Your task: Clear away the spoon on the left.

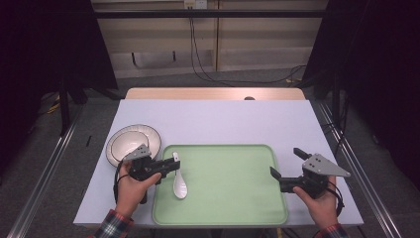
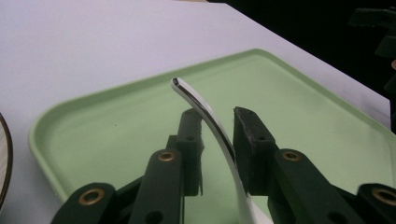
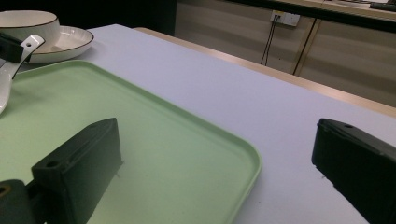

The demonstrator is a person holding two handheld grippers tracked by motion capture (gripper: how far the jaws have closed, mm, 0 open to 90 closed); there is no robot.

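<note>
spoon (image 2: 205,119) bowl end is cut off at the bottom of the left gripper view, and the left gripper (image 1: 171,166) covers part of the plate (image 1: 151,136)

tray (image 1: 233,193) – pale green | spoon (image 1: 179,186) – white | bowl (image 1: 126,144) – white, dark rim | sleeve (image 1: 111,224) – plaid

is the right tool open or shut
Open. The right tool has its jaws spread wide with nothing between them, one over the green tray, the other over the table.
</note>
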